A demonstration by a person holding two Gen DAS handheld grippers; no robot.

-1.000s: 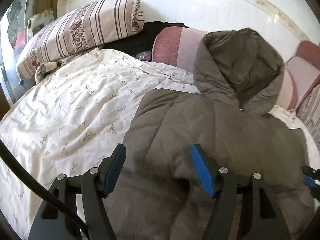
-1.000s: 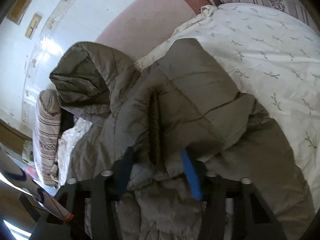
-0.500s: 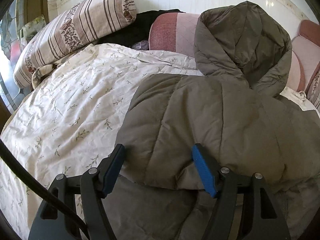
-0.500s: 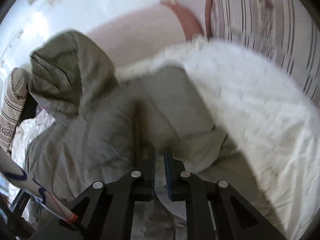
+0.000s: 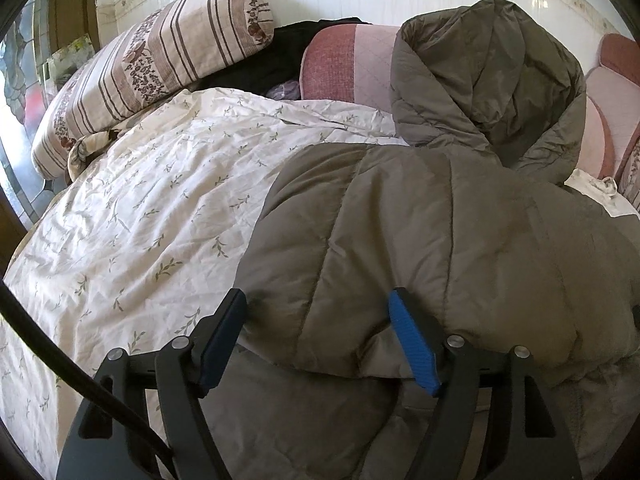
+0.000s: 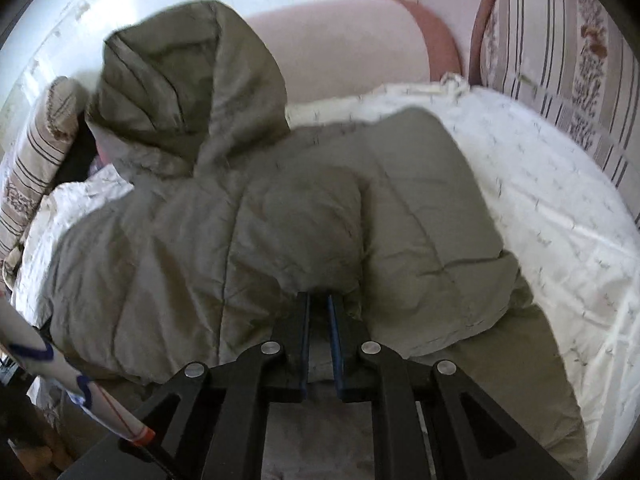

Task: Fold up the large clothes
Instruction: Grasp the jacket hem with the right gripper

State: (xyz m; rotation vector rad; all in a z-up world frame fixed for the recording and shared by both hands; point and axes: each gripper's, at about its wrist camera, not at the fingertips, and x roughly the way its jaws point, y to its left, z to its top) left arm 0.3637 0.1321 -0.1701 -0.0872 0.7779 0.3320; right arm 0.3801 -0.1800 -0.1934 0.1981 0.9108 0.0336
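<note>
Left wrist view: the jacket (image 5: 420,240), an olive-grey quilted puffer, lies on the sheet (image 5: 140,208) of a bed, its hood (image 5: 492,80) propped against the pink headboard (image 5: 352,64). One padded panel is folded over the body, and its lower edge bulges just ahead of the left gripper (image 5: 320,308). That gripper tilts downward over the fold with its jaws spread and opening; the folded edge sits between the blue pads (image 5: 412,340), but they do not press on it — released, nothing held.

In the right wrist view the jacket (image 6: 240,240) fills the middle, the hood (image 6: 188,80) upright at the far end, a second folded panel lying across towards the right. The right gripper (image 6: 319,304) also slants down, its jaws drawn nearly together, with a bulge of jacket fabric right at the tips. Whether fabric is pinched between them cannot be told — the narrow gap looks pale and blurred.

The sheet is cream with small leaf sprigs, creased. A striped pillow (image 5: 160,56) leans at the far left, dark clothing (image 5: 280,48) behind it. Another striped cushion (image 6: 560,60) stands at the right side. A white sleeve (image 6: 60,380) with blue marks shows low left.
</note>
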